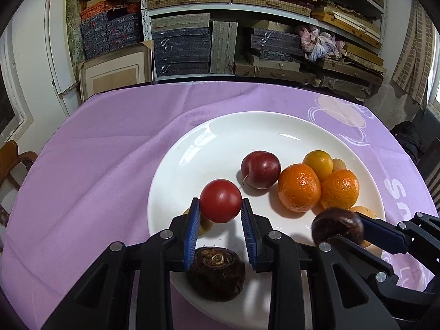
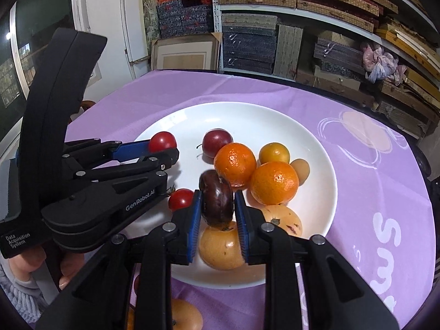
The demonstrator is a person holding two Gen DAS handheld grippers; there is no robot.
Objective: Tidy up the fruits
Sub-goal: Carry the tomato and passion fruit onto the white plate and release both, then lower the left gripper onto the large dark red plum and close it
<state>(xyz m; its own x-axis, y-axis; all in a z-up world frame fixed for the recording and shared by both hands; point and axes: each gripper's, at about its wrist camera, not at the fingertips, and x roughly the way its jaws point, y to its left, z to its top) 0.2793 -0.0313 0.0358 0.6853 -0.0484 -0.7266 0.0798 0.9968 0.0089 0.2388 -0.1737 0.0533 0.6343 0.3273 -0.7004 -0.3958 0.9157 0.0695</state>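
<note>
The round white ceramic plate [image 1: 192, 148] is glossy, with bright glare. The lilac cloth [image 1: 110, 151] over the table looks matt and creased. At lower centre, the dark brown water chestnut [image 1: 217, 275] looks rough; the smooth red tomato [image 1: 220, 205] shines.

The left tool [image 2: 165, 148] reads "GenRobot.AI" and "Data Acquisition System".

A glossy red round tomato [image 1: 220, 205] and a dark brown water chestnut [image 2: 216, 198] hang above a white ceramic plate [image 2: 275, 121], where two dimpled orange mandarins [image 2: 235, 164] touch, beside a dark red plum [image 2: 217, 142].
</note>
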